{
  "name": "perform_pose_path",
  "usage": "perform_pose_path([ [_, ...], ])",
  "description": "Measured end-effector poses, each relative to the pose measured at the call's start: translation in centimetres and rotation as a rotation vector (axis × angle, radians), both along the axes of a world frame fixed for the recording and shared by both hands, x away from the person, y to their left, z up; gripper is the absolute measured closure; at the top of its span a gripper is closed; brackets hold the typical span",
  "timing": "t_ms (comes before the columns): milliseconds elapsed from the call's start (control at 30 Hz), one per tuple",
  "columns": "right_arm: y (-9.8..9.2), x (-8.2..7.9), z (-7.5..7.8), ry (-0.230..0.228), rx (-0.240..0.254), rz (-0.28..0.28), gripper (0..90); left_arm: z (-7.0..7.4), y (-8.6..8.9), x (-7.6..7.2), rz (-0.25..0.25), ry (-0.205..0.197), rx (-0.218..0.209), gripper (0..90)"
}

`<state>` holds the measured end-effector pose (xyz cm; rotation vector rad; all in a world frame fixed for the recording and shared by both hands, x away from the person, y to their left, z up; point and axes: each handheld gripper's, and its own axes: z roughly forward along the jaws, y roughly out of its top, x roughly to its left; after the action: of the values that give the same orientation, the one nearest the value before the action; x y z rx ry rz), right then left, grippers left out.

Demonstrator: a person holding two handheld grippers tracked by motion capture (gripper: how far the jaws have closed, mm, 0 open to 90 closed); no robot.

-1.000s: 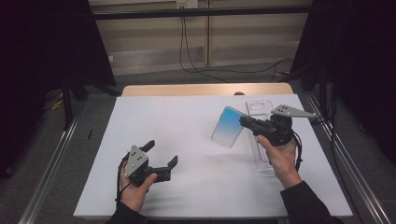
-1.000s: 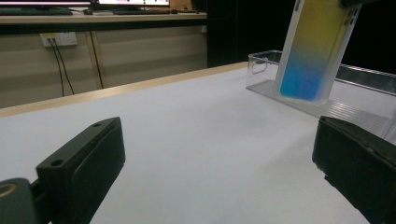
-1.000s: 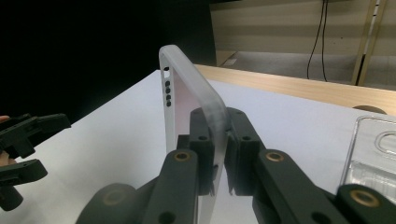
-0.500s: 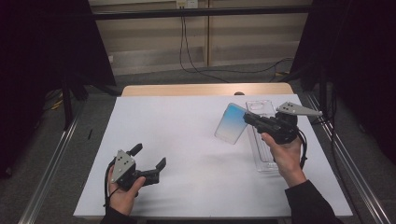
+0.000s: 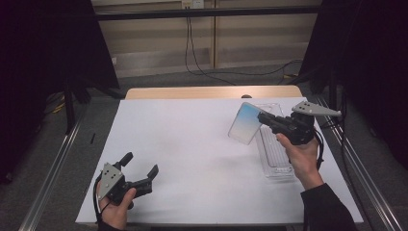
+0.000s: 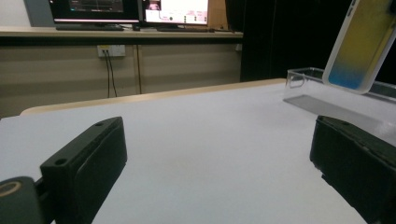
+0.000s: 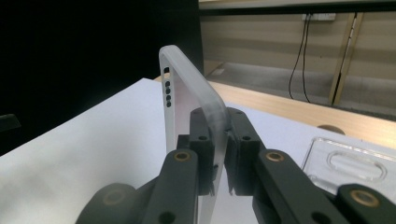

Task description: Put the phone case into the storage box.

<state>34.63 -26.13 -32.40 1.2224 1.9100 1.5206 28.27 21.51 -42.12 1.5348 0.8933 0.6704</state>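
Looking down from the high view, we see the white table (image 5: 192,144) spread across most of the scene, with a clear plastic tray (image 5: 275,156) lying flat near its right edge. Above the tray's far end we hold a translucent phone case (image 5: 245,123), blue fading to pale, lifted off the surface and tilted. Our right gripper (image 5: 265,118) has its jaws clamped on one edge of the case; in the right gripper view the case (image 7: 187,102) stands edge-on between the two black pads, which press on it from either side. Our left gripper (image 5: 142,169) rests near the table's front left corner, well apart from the case, its jaws spread wide with nothing between them, and the left gripper view shows bare tabletop between them, the case (image 6: 362,44) hanging far off at upper right.
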Motion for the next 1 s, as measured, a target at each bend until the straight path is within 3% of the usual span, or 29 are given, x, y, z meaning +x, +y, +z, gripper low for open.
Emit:
perform_pose_path([
  [200, -0.5, 0.3, 1.1, -0.019, -0.007, -0.004, 82.1, -0.3, -0.4, 0.0, -0.033, 0.010, 0.043, 3.8],
  [567, -1.8, 1.2, 3.6, -0.053, -0.041, -0.028, 82.1, -0.7, -0.1, 0.3, -0.023, 0.033, 0.033, 4.3],
  [1000, -3.7, 2.5, 4.5, -0.044, -0.063, -0.064, 82.1, -0.9, -0.3, 0.4, -0.034, 0.043, 0.035, 4.2],
])
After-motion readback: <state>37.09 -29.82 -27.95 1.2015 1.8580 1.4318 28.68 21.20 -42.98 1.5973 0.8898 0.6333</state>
